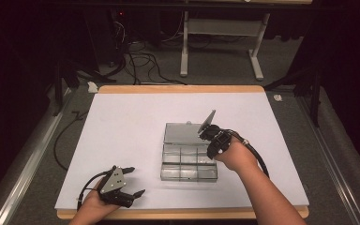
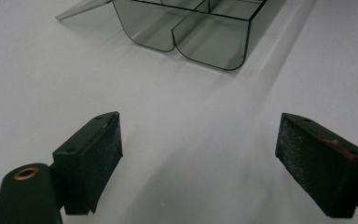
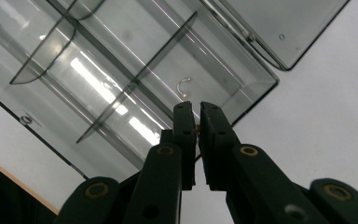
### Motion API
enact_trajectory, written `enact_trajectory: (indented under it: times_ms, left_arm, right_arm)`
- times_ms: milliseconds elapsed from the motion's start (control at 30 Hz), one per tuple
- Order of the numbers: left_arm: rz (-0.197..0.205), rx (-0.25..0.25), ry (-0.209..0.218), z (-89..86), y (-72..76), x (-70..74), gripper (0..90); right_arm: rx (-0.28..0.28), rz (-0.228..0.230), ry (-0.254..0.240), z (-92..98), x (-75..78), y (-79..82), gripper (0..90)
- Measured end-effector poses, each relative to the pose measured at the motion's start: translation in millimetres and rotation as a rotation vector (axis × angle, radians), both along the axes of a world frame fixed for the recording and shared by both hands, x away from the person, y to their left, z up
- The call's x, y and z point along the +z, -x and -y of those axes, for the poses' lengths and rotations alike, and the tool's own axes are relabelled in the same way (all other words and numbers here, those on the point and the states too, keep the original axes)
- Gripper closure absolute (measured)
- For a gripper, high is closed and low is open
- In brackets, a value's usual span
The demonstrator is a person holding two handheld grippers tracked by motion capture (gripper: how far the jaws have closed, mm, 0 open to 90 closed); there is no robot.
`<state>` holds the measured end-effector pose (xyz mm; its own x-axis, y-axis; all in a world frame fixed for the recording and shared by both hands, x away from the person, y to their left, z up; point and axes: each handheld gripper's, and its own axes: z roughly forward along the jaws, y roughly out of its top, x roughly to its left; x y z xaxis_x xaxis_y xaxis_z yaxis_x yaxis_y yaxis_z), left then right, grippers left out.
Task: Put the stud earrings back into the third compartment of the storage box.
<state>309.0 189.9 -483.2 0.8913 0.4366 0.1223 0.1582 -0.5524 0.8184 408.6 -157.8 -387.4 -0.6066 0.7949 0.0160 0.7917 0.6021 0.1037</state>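
On the white table (image 1: 122, 140), toward 3 o'clock: clear compartment box (image 1: 189, 161), lid open.
Right gripper (image 3: 196, 122): jaws nearly closed on a tiny, unidentifiable item above one compartment holding a small hook (image 3: 182, 86).
Left gripper (image 2: 198, 154): wide open, empty (idle at 7 o'clock).
Progress: other compartments look empty; filling seemingly just begun.

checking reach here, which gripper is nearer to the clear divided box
Right. The right gripper hangs over the clear box at its right edge, jaws nearly shut. The left gripper sits open on the table, off to the box's left.
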Motion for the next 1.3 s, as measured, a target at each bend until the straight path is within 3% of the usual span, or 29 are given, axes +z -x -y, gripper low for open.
enact_trajectory:
  times_ms: [100, 400, 467, 567, 933, 1300]
  left_arm:
    - [0.002, -0.002, 0.005, -0.2, 0.7, 0.0, 15.3]
    - [-0.003, -0.002, -0.003, 0.8, 0.0, -0.2, 15.2]
    - [0.003, -0.003, -0.005, 0.6, 0.7, -0.2, 15.3]
    - [0.002, -0.004, -0.003, 0.3, 0.5, -0.1, 15.3]
    - [0.012, -0.003, 0.001, 0.2, 1.7, -0.2, 15.3]
    - [0.003, -0.002, 0.0, 0.7, 0.9, -0.3, 15.3]
  right_arm:
    - [0.019, 0.002, 0.0, -2.3, -2.8, -2.5, 86.2]
    - [0.022, -0.009, 0.006, -7.5, -16.5, -7.1, 86.2]
    - [-0.002, -0.018, -0.002, -8.4, -19.8, -7.5, 86.2]
    - [0.019, -0.016, 0.02, -8.6, -25.2, -9.8, 86.2]
    - [0.018, -0.035, 0.018, -9.9, -42.1, -14.6, 86.1]
    - [0.018, -0.024, 0.01, -13.3, -41.2, -14.8, 81.6]
